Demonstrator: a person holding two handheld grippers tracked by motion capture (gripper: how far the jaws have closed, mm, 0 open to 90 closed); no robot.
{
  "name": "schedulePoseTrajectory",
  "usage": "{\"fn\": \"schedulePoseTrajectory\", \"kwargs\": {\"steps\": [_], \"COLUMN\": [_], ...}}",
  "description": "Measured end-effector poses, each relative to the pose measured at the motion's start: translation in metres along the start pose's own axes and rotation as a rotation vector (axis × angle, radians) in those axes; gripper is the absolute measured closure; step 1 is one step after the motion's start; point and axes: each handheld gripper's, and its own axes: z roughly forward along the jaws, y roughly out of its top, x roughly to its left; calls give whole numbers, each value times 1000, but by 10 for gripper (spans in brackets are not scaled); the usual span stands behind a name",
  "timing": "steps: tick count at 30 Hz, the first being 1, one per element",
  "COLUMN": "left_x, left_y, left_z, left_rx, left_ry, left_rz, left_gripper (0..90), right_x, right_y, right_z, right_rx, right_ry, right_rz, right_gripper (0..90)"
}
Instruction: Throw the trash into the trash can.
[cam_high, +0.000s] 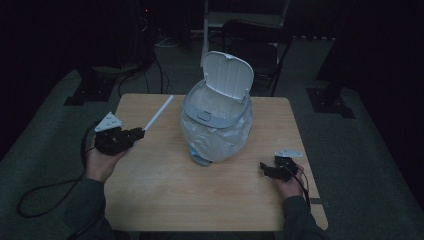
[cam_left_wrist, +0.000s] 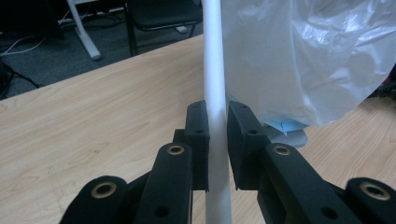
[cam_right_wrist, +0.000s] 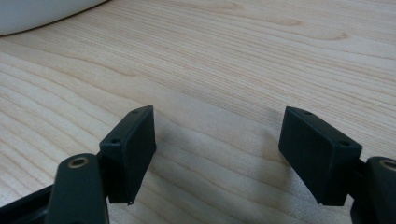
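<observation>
- The white tube (cam_left_wrist: 216, 93) is pinched by the left gripper (cam_left_wrist: 217, 135) near its end; slippage or swinging is risked.
- The bin (cam_high: 216, 122), at three o'clock, could be struck.
- The right gripper (cam_right_wrist: 217, 140) is held spread, empty.

dim office, chairs (cam_high: 255, 37), floor cables (cam_high: 150, 65)

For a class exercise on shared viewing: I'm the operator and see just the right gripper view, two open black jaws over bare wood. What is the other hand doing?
Observer: The left gripper is shut on a white tube, seen in its own view.
Operator: Where does the tube point?
Observer: In the high view it slants from the gripper toward the table's far edge.
Operator: Anything else on the table?
Observer: A small bin lined with a plastic bag, its lid flipped up, stands mid-table.
</observation>
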Motion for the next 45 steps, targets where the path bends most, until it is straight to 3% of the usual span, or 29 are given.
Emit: {"fn": "schedulePoseTrajectory", "kwargs": {"steps": [25,45], "left_x": [-9,-14], "left_y": [30,45], "left_z": [-4,-4], "left_rx": [-18,-28], "left_ry": [-19,-58], "left_rz": [71,101], "left_gripper": [802,802], "right_x": [0,0], "right_y": [0,0], "right_z": [0,0], "right_rx": [1,1], "right_ry": [0,0], "right_rz": [1,1], "right_gripper": [262,263]}}
